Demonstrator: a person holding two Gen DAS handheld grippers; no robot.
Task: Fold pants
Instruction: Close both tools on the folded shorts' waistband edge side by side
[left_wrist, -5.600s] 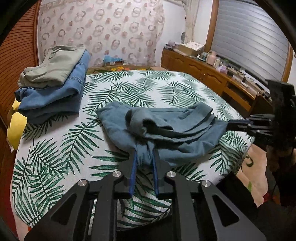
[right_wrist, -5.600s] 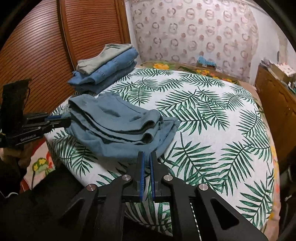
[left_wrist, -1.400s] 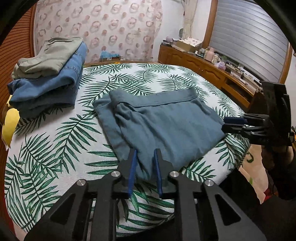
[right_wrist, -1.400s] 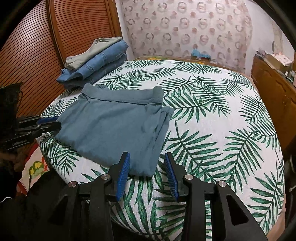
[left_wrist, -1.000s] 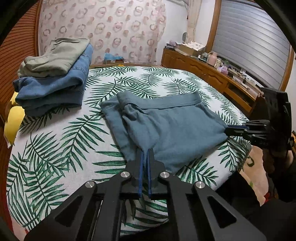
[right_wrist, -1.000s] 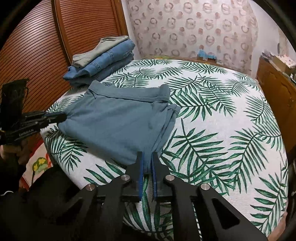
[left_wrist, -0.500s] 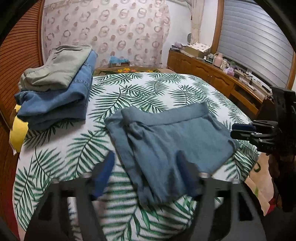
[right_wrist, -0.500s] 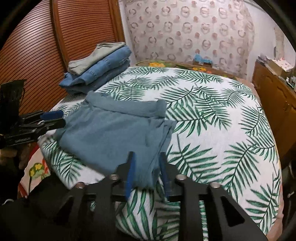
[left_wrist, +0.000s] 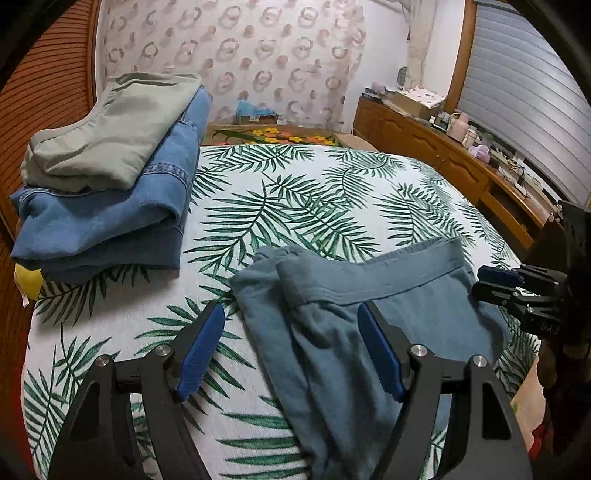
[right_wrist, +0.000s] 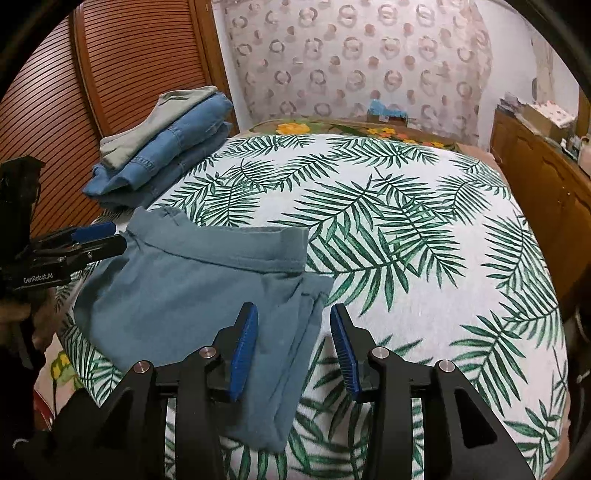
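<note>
Grey-blue pants (left_wrist: 354, 332) (right_wrist: 192, 291) lie folded flat near the front edge of the bed, waistband toward the far side. My left gripper (left_wrist: 290, 338) stands wide open over their left side, its pads clear of the cloth. In the right wrist view my right gripper (right_wrist: 293, 338) hovers above the pants' right edge with its jaws opening, and nothing is pinched between its pads. Each gripper also shows in the other's view: the right gripper (left_wrist: 495, 282) at the far right, the left gripper (right_wrist: 96, 236) at the far left.
A stack of folded jeans and pale green trousers (left_wrist: 107, 192) (right_wrist: 162, 147) sits at the bed's far left corner. The palm-leaf bedsheet (right_wrist: 406, 229) spreads to the right. A wooden sideboard (left_wrist: 443, 155) runs along the right wall, slatted wooden doors (right_wrist: 110, 74) on the left.
Both grippers, shut on the pants' near edge a second ago, have let go and opened. The pants now lie flat, and both grippers have pulled back a little.
</note>
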